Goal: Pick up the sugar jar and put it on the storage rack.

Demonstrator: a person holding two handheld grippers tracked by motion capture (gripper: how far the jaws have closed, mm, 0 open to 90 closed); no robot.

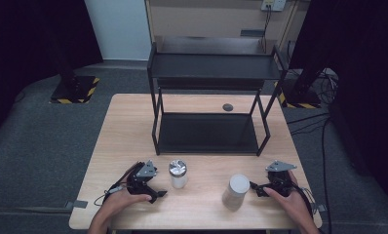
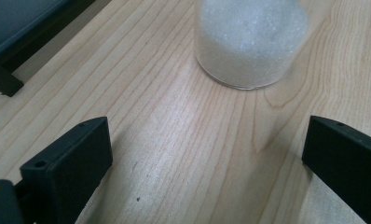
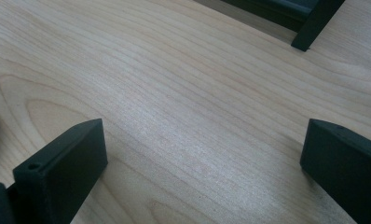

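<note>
Plainly, the high view sets the scene: on the pale wooden worktop (image 1: 133, 126) a small clear glass jar with a shiny metal lid (image 1: 178, 174) stands at about five o'clock from the near-left foot of the black two-tier metal shelf rack (image 1: 209, 97), and a taller clear jar with a flat white lid (image 1: 236, 192) stands at four o'clock from the first jar, near it but apart. The left tongs (image 1: 158, 193) rest at eight o'clock from the metal-lidded jar, just beside it; the right tongs (image 1: 254, 187) sit at three o'clock from the white-lidded jar, tips close to its wall, and I cannot tell whether they touch it.

Next, the left gripper view: the black jaws stand wide apart over bare wood, nothing between them, and the metal-lidded jar (image 2: 251, 42), filled with white grains, stands ahead at one o'clock. A good grasp, I judge, calls for swinging slightly that way so the jar centres in the gap, keeping level, and closing below the lid.

Last, the right gripper view: jaws again spread, empty, with a rack foot (image 3: 314, 25) at one o'clock. Turning toward its jar should come before any closing.
</note>
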